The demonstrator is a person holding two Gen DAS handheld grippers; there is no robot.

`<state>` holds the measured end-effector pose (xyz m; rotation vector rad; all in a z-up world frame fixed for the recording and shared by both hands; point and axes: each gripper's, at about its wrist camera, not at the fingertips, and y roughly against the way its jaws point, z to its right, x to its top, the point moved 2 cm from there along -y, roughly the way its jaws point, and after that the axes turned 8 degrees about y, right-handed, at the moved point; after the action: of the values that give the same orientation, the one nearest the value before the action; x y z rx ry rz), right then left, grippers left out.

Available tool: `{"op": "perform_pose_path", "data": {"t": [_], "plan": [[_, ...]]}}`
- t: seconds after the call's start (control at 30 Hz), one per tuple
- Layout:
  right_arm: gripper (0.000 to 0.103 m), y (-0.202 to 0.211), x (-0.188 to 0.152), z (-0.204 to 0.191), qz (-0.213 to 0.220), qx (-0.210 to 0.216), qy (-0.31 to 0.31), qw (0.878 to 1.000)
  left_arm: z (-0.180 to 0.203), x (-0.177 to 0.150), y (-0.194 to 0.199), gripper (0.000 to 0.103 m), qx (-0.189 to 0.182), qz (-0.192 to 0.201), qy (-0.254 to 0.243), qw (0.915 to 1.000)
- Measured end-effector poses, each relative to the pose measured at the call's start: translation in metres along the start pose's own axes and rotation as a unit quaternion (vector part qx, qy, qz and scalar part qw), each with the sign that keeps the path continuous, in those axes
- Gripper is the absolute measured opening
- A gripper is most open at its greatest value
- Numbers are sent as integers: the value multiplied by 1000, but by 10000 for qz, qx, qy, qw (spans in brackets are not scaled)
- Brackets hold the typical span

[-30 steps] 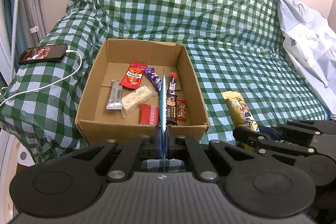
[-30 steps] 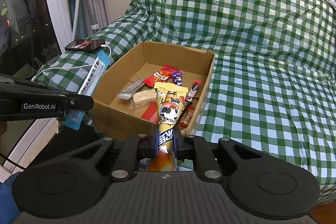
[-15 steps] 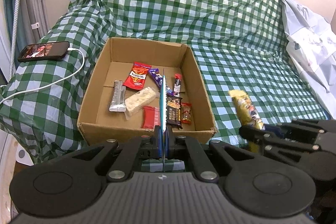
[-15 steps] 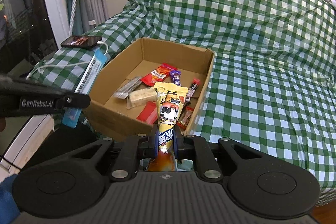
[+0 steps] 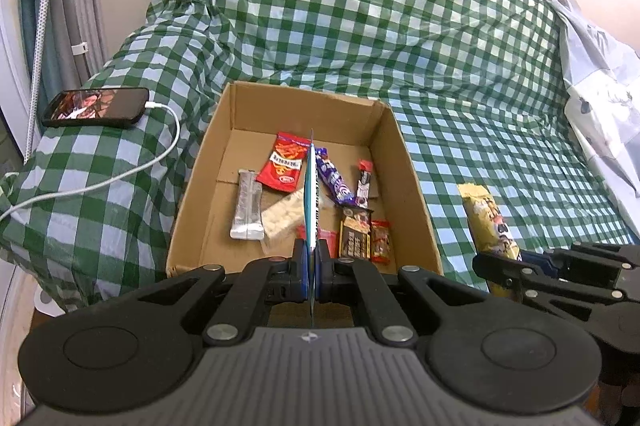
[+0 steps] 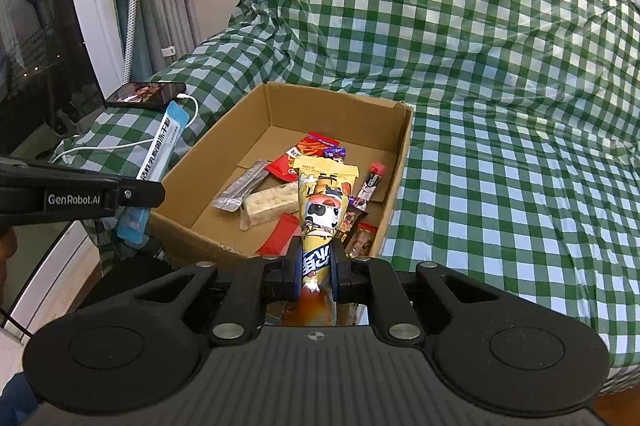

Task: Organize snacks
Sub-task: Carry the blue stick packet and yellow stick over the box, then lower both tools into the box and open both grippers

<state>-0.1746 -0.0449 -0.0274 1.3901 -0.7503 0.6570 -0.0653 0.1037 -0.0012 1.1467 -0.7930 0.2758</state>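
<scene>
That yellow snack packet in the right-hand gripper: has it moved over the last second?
Yes. The yellow snack packet, clamped in the right gripper, has drifted rightward relative to the cardboard box, now overlapping the box's right half rather than its middle.

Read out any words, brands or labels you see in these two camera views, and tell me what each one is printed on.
"GenRobot.AI": white print on the left gripper, on its black finger.
Blue packet in the left gripper: white Chinese characters, too small to read.
Yellow snack bag in the right gripper: large stylised Chinese characters, partly hidden, not legible.
Red packet and other wrappers in the cardboard box: print too small and blurred.
</scene>
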Motion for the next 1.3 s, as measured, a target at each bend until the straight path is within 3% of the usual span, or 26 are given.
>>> {"op": "perform_pose_path", "data": {"t": [0.57, 0.93, 1.3], "plan": [[13, -57, 29, 16, -122, 74, -87, 9999, -7, 42, -60, 3, 161, -232, 68, 9996], [14, -116, 44, 33, -312, 198, -216, 9991, -15, 70, -133, 3, 532, -706, 129, 9960], [14, -170, 55, 47, -473, 271, -332, 9980, -13, 79, -184, 3, 691, -1017, 7, 9924]]}}
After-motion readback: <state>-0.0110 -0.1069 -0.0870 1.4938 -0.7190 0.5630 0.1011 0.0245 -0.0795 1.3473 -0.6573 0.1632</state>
